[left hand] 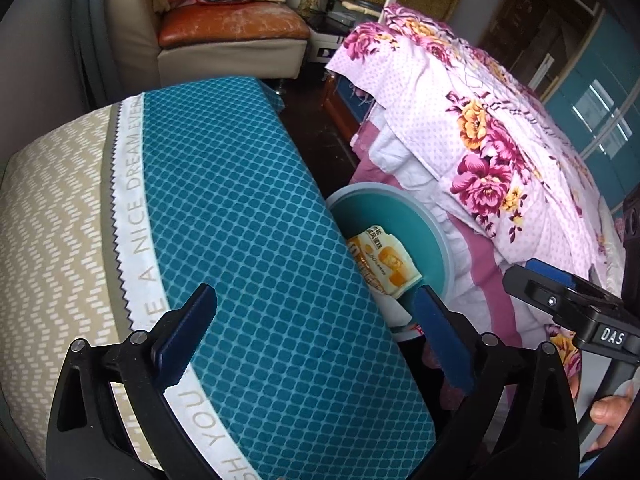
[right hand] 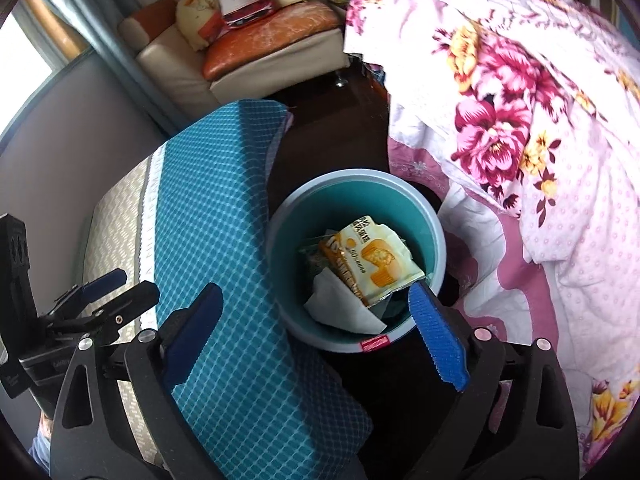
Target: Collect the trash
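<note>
A teal trash bin (right hand: 360, 200) stands on the dark floor between a quilted mattress and a bed. In it lie a yellow-and-white snack wrapper (right hand: 372, 260) and a crumpled white tissue (right hand: 340, 308). My right gripper (right hand: 316, 336) hangs open above the bin's near rim, with nothing between its blue pads. My left gripper (left hand: 316, 340) is open too, empty, over the mattress edge, with the bin (left hand: 372, 212) and wrapper (left hand: 384, 260) just ahead of its right finger. The left gripper (right hand: 136, 284) also shows at the left of the right wrist view.
A teal quilted mattress (left hand: 240, 220) with a beige side leans close on the bin's left. A bed under a pink floral quilt (right hand: 520, 120) crowds the right. A cream armchair (right hand: 240, 52) with cushions stands at the back. A hand (left hand: 608, 412) holds the right gripper's handle.
</note>
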`<state>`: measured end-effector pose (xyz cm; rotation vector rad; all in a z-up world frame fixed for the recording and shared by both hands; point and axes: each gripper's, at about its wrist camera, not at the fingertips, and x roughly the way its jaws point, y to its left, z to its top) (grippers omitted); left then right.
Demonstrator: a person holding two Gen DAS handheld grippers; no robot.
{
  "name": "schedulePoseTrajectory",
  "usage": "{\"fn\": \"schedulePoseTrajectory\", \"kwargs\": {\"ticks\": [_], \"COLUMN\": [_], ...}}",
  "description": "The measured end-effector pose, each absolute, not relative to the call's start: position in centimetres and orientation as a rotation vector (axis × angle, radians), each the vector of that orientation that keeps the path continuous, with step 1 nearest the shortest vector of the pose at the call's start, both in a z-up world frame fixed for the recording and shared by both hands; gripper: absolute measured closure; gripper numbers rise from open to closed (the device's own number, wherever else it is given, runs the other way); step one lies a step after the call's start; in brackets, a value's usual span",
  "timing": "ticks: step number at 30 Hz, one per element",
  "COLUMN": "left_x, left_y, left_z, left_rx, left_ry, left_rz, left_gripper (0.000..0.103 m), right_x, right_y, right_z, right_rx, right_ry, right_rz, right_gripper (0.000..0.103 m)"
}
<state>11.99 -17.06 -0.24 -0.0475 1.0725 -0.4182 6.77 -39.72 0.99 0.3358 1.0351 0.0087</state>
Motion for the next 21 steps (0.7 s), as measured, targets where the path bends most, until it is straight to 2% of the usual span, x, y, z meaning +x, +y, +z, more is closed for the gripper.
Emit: {"fn": "schedulePoseTrajectory", "kwargs": {"ticks": [21], "left_x": [7.1], "left_y": [-11.7], "left_z": [0.7], "left_rx": [-0.041], "left_ry": [1.022], "left_rz": [-0.348], "left_gripper": [0.004], "right_x": [3.2], "right_y": [-33.8], "right_z": [2.6], "right_rx": [0.230], "right_ry": [1.045], "right_rz": [0.014], "right_gripper": [0.007]}}
